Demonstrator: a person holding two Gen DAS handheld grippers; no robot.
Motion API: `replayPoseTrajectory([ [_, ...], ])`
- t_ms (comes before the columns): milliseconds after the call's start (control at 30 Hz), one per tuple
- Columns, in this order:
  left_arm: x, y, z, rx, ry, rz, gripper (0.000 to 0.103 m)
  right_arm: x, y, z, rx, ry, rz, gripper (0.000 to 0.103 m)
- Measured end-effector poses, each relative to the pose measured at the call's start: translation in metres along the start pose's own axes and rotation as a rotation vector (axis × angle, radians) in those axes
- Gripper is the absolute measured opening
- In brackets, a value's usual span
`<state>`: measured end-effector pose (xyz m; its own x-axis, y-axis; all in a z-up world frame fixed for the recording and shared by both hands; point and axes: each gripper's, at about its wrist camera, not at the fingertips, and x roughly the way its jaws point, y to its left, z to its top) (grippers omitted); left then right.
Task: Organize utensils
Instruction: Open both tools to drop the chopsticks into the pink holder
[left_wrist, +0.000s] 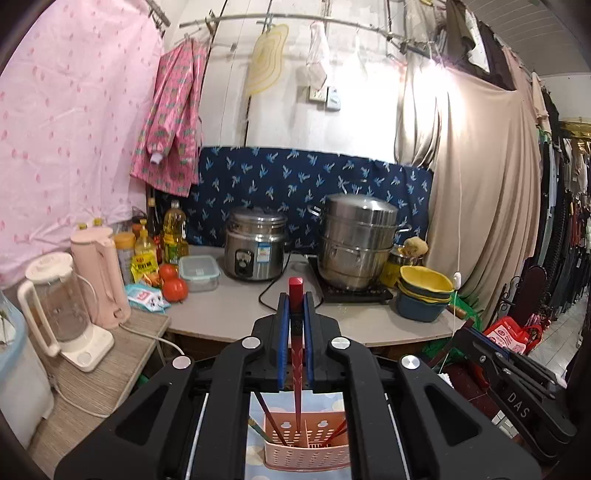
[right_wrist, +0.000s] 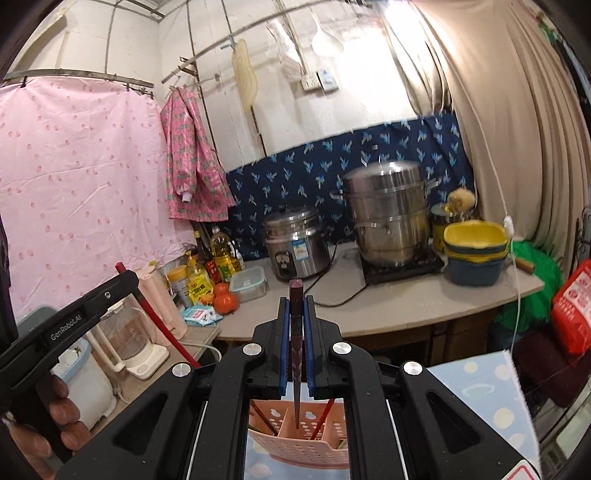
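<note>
My left claw (left_wrist: 295, 332) is closed tight on a red chopstick (left_wrist: 296, 354), held upright with its tip down inside the pink utensil basket (left_wrist: 306, 448) right beneath me. My right claw (right_wrist: 295, 339) is likewise clamped on a dark maroon chopstick (right_wrist: 296, 354), its point in a basket compartment below. More chopsticks lean in neighbouring compartments. The counter (left_wrist: 354, 317) lies ahead.

On the counter (left_wrist: 236, 314), the rice cooker (left_wrist: 255, 248) stands left of the steamer pot (left_wrist: 356, 240), bowls (left_wrist: 424, 295) rightmost.
</note>
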<state>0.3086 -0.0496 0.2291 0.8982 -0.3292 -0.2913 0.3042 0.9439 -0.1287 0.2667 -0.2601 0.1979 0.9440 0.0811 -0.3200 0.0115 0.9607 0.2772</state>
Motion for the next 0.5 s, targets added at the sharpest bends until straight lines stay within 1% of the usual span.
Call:
replayPoseTrajectory([
  [67, 0.017, 0.006, -0.013, -0.016, 0.024, -0.002, 0.007, 0.016, -0.004, -0.012, 0.014, 0.035, 0.002, 0.007],
  [133, 0.035, 0.014, -0.03, -0.032, 0.068, 0.005, 0.007, 0.032, -0.007, -0.027, 0.01, 0.074, -0.004, 0.007],
  [267, 0.057, 0.025, -0.059, -0.062, 0.147, 0.022, 0.008, 0.052, -0.01, -0.054, 0.004, 0.139, -0.005, 0.008],
  [300, 0.058, 0.027, -0.065, -0.068, 0.15, 0.036, 0.009, 0.052, -0.011, -0.059, 0.002, 0.136, -0.014, 0.016],
  [333, 0.058, 0.029, -0.068, -0.069, 0.153, 0.044, 0.017, 0.051, -0.011, -0.063, -0.003, 0.133, -0.026, 0.03],
  [367, 0.057, 0.031, -0.071, -0.07, 0.159, 0.06, 0.027, 0.048, -0.01, -0.065, -0.006, 0.123, -0.035, 0.037],
  [400, 0.056, 0.031, -0.073, -0.069, 0.158, 0.069, 0.032, 0.045, -0.011, -0.066, -0.007, 0.116, -0.037, 0.042],
  [433, 0.053, 0.033, -0.073, -0.07, 0.153, 0.071, 0.034, 0.042, -0.011, -0.067, -0.008, 0.113, -0.04, 0.042],
  [500, 0.046, 0.034, -0.074, -0.07, 0.153, 0.076, 0.035, 0.035, -0.011, -0.068, -0.007, 0.116, -0.038, 0.042],
])
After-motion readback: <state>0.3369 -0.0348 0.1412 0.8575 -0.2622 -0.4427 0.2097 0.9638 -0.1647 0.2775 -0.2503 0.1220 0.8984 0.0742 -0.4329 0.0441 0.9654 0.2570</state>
